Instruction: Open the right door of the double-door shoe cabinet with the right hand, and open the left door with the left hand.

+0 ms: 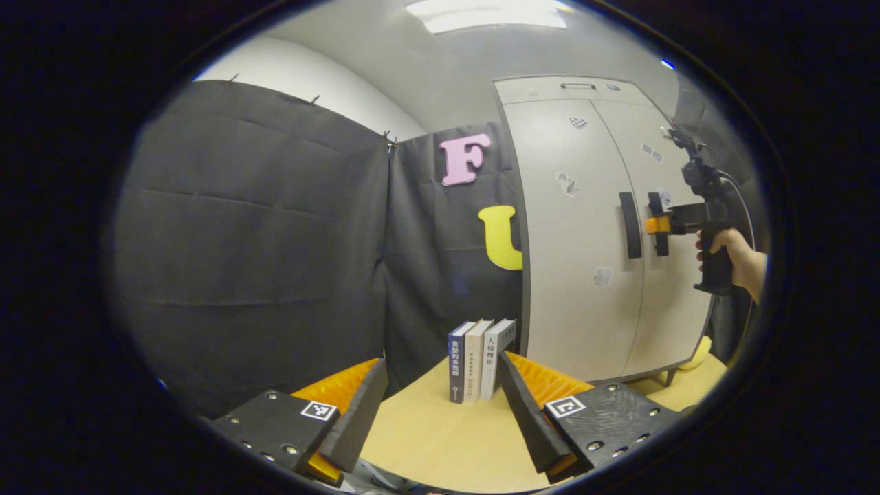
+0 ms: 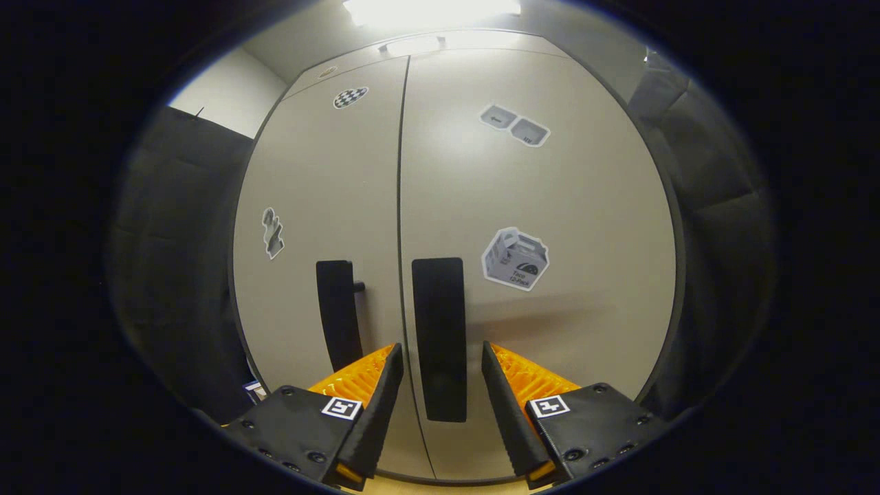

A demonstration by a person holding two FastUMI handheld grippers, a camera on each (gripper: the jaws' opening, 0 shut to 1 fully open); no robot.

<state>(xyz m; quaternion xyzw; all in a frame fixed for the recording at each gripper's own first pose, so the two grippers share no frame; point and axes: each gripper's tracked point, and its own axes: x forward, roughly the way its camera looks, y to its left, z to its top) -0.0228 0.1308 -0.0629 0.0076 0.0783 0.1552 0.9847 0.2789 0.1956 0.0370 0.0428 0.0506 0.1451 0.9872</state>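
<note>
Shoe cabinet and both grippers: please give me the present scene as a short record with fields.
cabinet: double-door shoe cabinet, standing on the wooden table
doors: left door and right door both closed
handles: one dark vertical handle per door, beside the centre seam
right gripper: open, fingers either side of the right door handle, not yet closed on it
left gripper: open, holding nothing, back from the cabinet
other items: three upright books left of the cabinet
</note>
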